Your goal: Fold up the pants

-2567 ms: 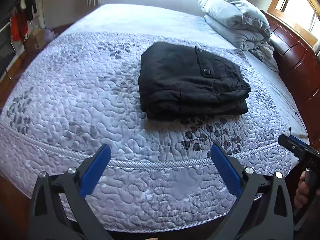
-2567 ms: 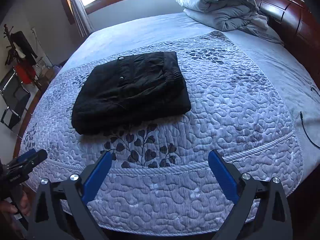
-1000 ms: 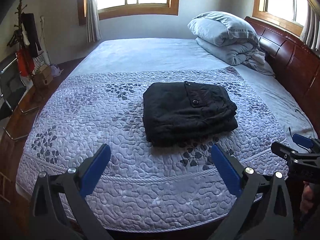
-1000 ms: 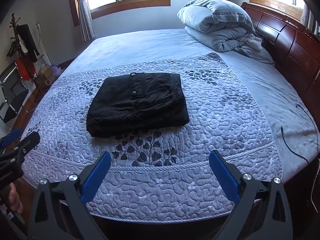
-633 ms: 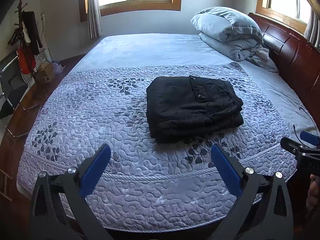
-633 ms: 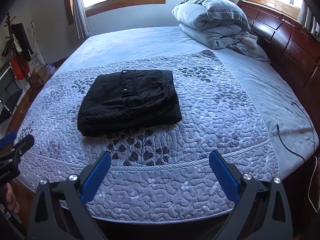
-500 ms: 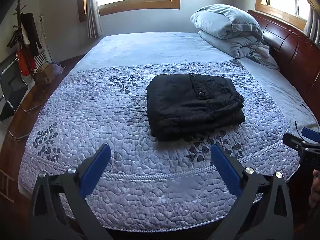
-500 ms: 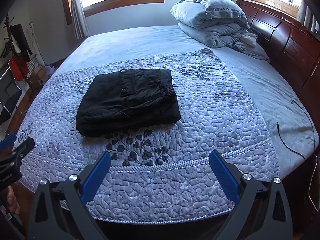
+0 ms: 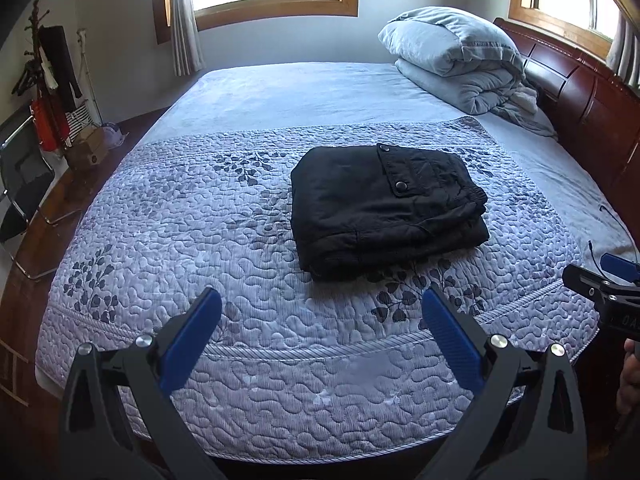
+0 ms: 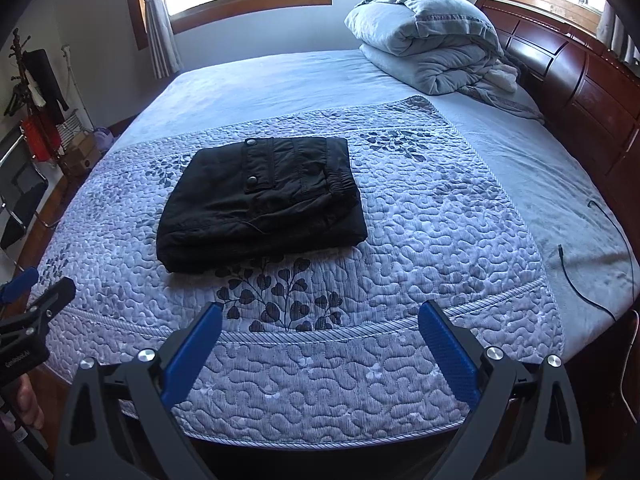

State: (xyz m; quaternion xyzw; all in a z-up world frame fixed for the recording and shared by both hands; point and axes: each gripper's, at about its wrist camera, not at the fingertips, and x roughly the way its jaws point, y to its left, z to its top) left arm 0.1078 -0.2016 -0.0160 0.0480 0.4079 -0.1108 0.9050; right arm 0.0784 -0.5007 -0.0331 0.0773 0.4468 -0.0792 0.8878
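The black pants (image 9: pixel 384 208) lie folded into a thick, squarish stack on the quilt (image 9: pixel 240 240) that covers the near part of the bed (image 9: pixel 300 92), a little toward the headboard (image 9: pixel 580 96) side of its middle. The stack shows several layers along its near edge; a buttoned pocket flap sits on top and an elastic waistband bunches at the right edge. Nothing touches the pants.

The left gripper (image 9: pixel 322 322) is held back off the near edge of the bed, jaws spread wide and empty. The right gripper (image 10: pixel 320 326) is held the same way, jaws released and holding nothing.

A folded grey duvet (image 9: pixel 452 56) is piled at the far corner by the headboard.

The left view catches the right gripper at its right border with part of a hand (image 9: pixel 628 376) below it. The right view shows the left gripper at its left border with a hand (image 10: pixel 28 400), plus a black cable (image 10: pixel 580 280) trailing over the sheet near the right edge of the bed. Both views show a chair (image 9: pixel 20 184) and a coat rack (image 9: pixel 44 68) at left.
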